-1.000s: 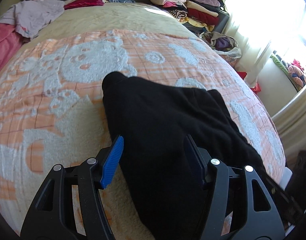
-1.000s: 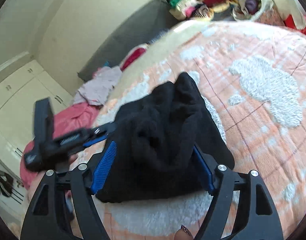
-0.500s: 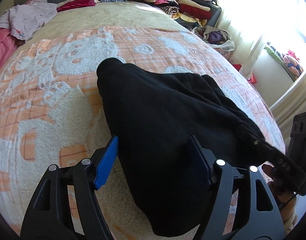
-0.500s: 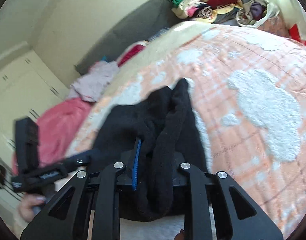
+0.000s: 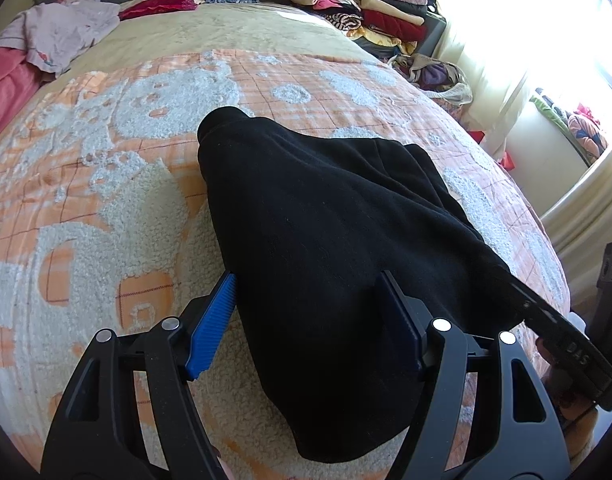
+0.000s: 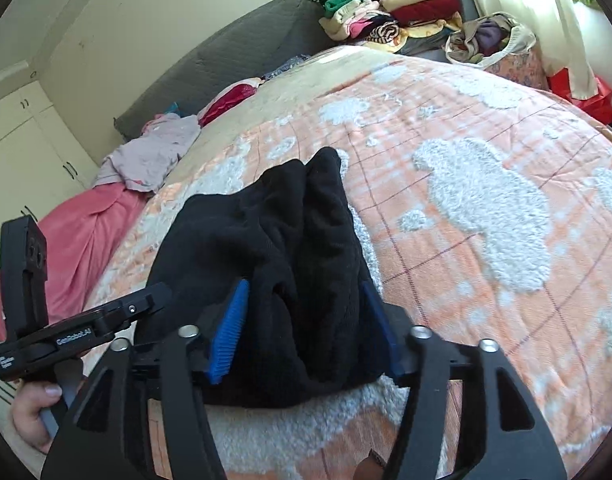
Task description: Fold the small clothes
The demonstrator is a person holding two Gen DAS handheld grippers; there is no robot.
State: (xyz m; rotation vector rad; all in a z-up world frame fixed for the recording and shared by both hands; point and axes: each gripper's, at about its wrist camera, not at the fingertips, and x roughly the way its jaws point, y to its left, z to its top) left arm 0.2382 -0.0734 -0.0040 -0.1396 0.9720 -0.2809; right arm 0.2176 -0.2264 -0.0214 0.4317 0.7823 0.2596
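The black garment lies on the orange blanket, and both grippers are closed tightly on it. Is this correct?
Not quite. The black garment does lie on the orange blanket, but both wrist views show the left gripper and right gripper open, jaws apart around the cloth.

Strong daylight from blown-out window at right in left wrist view; curtain area overexposed, no detail. Peach-and-white fleece blanket on bed evenly lit, sharp. Black fleece garment underexposed, folds barely readable; more texture visible in right wrist view. Soft shadow under garment edge. Heavy fisheye bending, dark vignette at corners. No motion blur.
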